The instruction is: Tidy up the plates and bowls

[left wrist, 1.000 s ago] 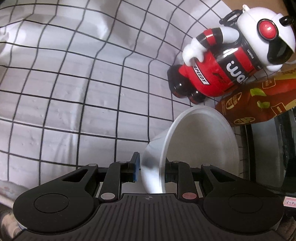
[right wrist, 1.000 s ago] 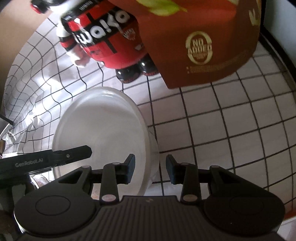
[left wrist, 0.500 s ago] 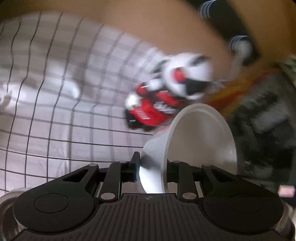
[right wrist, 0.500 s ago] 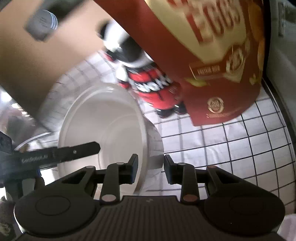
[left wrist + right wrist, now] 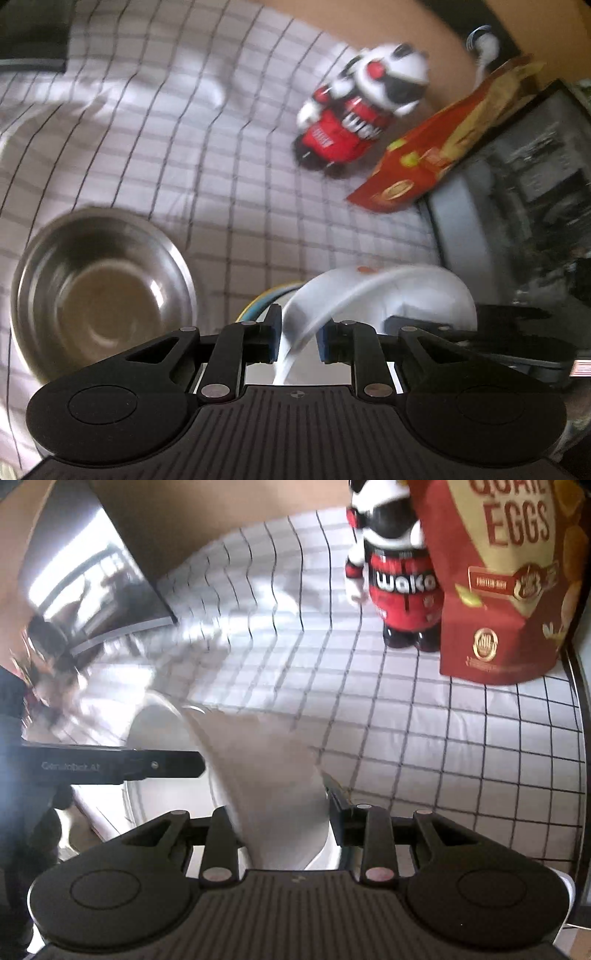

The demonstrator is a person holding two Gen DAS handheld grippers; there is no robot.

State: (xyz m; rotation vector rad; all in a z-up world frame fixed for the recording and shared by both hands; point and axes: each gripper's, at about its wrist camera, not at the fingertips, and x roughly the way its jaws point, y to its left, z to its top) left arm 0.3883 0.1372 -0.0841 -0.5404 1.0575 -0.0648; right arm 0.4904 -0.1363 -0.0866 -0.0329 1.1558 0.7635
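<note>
Left gripper (image 5: pixel 298 338) has its jaws clamped on the rim of a white bowl (image 5: pixel 388 295), one pad outside the wall and one inside; the bowl hangs tilted above the checked tablecloth (image 5: pixel 229 177), just to the right of a stainless steel bowl (image 5: pixel 99 291) that sits upright on the cloth. A yellow-and-blue rim (image 5: pixel 258 301) shows just beyond the left pad; what it belongs to cannot be told. Right gripper (image 5: pixel 284 812) straddles the same white bowl (image 5: pixel 266 775) at its opposite side; the right finger (image 5: pixel 341 805) stands off the wall with a visible gap, so these jaws read as apart, not gripping. Judgement: the bowl looks like glazed ceramic or hard plastic, so rigid, smooth, slippery under a single-point pinch and breakable if dropped. The wall is thin at the rim, which is the only place the pads can span. A one-sided rim hold leaves the bowl free to swing; seating the pads deeper lowers the slip risk. The robot-shaped Waico bottle (image 5: pixel 399 579) and the quail eggs pouch (image 5: pixel 513 576) stand at the back, well apart from the bowls.
</note>
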